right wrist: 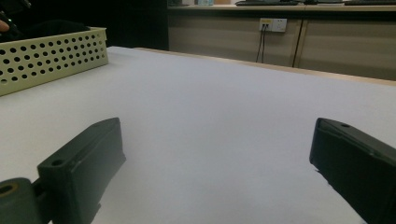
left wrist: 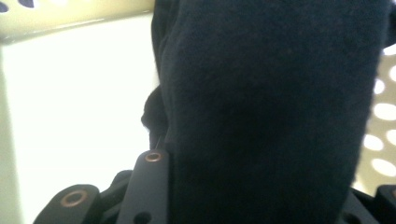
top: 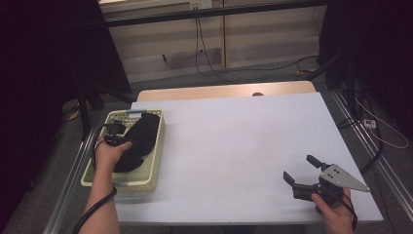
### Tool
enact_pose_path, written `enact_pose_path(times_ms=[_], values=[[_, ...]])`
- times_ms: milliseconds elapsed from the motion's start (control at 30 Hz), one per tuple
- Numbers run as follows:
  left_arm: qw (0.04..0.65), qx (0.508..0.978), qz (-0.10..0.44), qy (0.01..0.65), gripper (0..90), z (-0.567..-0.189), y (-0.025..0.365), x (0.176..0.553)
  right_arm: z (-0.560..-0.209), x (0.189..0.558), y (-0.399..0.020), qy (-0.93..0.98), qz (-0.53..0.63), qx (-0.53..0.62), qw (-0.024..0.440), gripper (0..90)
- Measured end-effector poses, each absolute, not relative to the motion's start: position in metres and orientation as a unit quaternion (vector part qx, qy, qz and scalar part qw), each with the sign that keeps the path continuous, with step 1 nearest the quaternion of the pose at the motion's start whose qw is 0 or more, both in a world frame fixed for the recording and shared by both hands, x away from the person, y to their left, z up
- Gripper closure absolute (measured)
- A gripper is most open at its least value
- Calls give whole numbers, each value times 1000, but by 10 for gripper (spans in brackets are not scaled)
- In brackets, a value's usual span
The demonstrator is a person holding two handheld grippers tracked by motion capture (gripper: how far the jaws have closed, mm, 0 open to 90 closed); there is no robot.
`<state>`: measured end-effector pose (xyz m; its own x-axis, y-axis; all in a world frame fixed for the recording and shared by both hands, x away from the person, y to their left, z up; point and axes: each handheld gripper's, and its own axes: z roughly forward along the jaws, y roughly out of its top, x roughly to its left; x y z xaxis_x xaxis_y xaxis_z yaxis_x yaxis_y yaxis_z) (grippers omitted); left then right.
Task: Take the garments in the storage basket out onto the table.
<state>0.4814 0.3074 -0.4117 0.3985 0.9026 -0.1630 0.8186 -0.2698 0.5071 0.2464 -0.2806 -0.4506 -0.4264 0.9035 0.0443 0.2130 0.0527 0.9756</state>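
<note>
Between our left gripper's [left wrist: 254, 205] jaws, close up in its own view, sits a thick fold of black cloth [left wrist: 275, 107], and the jaws look clamped on it. From the high view we see that cloth [top: 139, 139] lying inside the pale basket [top: 146, 183] at the table's [top: 243, 146] left edge, with our left hand [top: 109, 151] over it. Our right gripper [top: 304, 170] rests near the right front corner, jaws wide apart and holding nothing. We judge the grasp made; lifting the cloth out and laying it on the table remains.
</note>
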Motion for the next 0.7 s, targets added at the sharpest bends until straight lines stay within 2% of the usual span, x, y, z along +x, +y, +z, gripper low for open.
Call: enact_pose_path(times_ms=[100,333,500,700], values=[[274,777,70,562,666,-391,311,478,-450,246,-281,650,539,429,321,20],[316,765,61,557,675,-330,310,469,-450,246,-281,649,539,430,322,21],[334,771,62,539,676,-292,291,462,-450,246,-280,650,539,427,323,21],[352,783,51,511,676,-268,259,455,-449,246,-281,649,538,429,323,21]])
